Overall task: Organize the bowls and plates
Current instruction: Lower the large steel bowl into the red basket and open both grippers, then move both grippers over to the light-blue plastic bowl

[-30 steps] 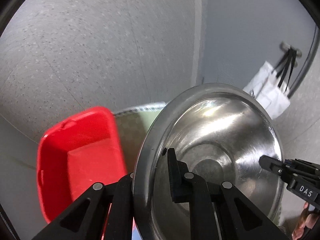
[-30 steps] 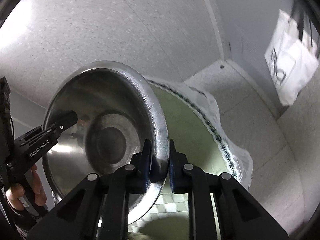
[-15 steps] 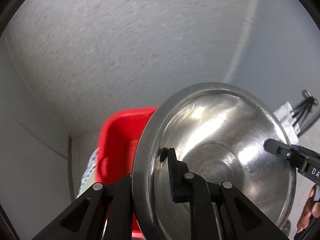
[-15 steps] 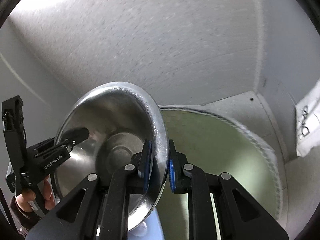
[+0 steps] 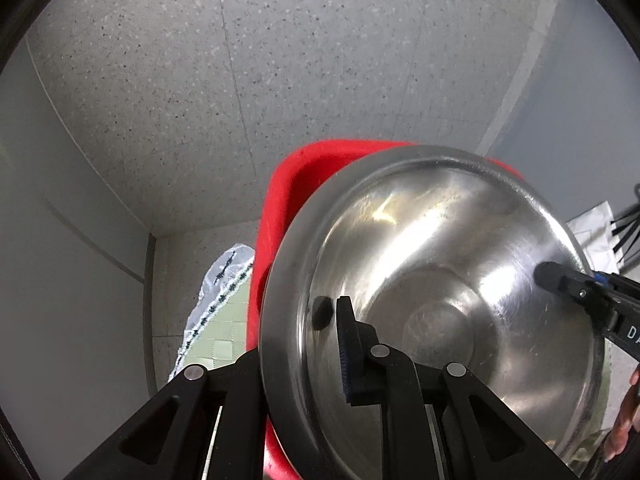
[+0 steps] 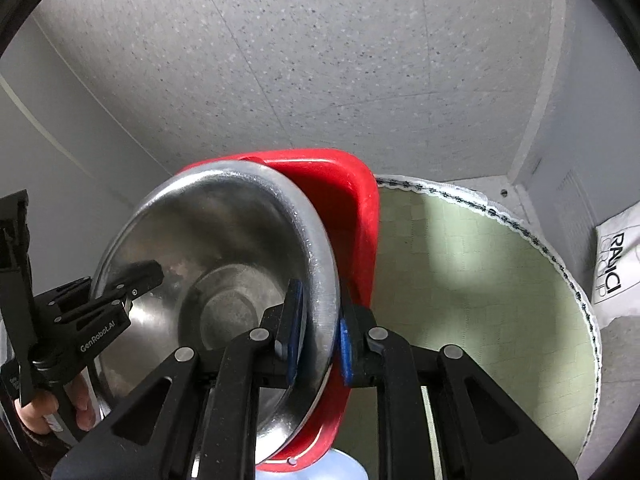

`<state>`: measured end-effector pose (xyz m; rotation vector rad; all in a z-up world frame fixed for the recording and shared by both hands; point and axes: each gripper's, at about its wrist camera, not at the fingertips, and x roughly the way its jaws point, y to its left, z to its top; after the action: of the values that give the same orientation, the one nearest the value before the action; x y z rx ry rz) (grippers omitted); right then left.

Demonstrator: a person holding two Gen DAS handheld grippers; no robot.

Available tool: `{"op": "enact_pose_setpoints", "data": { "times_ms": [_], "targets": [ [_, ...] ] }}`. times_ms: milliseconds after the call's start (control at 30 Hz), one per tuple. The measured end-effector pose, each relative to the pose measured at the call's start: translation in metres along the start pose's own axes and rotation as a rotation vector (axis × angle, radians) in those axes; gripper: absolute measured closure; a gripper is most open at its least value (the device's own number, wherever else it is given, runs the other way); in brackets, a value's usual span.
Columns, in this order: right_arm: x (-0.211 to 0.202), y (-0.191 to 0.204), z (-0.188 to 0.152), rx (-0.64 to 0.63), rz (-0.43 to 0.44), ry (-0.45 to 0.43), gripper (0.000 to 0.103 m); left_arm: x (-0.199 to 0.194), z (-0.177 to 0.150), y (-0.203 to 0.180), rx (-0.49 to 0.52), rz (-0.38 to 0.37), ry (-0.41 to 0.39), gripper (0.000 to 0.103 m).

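Note:
A large shiny steel bowl [image 5: 436, 280] is held up in the air between both grippers, its hollow side facing the cameras. My left gripper [image 5: 304, 344] is shut on the bowl's left rim. My right gripper [image 6: 320, 320] is shut on the bowl's right rim [image 6: 320, 272]; it also shows at the right of the left wrist view [image 5: 576, 288]. A red plastic tub [image 5: 292, 188] sits right behind and below the bowl; in the right wrist view the tub [image 6: 356, 216] shows past the bowl's rim.
A round table with a pale green checked cloth [image 6: 472, 280] and a white lace edge [image 5: 216, 304] lies under the tub. A white paper bag [image 6: 616, 264] stands at the right by the wall. Speckled grey floor [image 5: 280, 60] lies beyond.
Both grippers have carried the bowl leftwards across the table. The red tub has come from the left to right behind the bowl. Both grips are unchanged.

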<state>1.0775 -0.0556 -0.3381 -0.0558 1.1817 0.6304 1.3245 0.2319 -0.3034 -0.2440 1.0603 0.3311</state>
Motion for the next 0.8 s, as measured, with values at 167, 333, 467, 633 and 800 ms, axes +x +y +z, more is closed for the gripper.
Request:
{"op": "enact_pose_setpoints", "data": {
  "times_ms": [167, 333, 467, 633, 800],
  "targets": [
    [-0.007, -0.005, -0.003, -0.015, 0.001, -0.01, 0.08, -0.005, -0.005, -0.011, -0.008, -0.015, 0.014, 0.09],
    [-0.011, -0.009, -0.007, -0.007, 0.057, -0.02, 0.069, 0.001, -0.004, -0.012, -0.01, -0.036, 0.03, 0.076],
    [-0.019, -0.008, -0.013, -0.002, 0.132, -0.043, 0.044, 0.001, -0.006, -0.017, -0.019, -0.118, 0.067, 0.043],
    [-0.03, -0.001, -0.02, 0.003, 0.133, -0.068, 0.027, -0.006, -0.018, -0.024, -0.012, -0.063, 0.069, 0.034],
    [-0.049, -0.002, -0.03, 0.036, 0.118, -0.108, 0.027, -0.025, -0.032, -0.021, -0.077, -0.044, 0.05, 0.02]
  ]
}}
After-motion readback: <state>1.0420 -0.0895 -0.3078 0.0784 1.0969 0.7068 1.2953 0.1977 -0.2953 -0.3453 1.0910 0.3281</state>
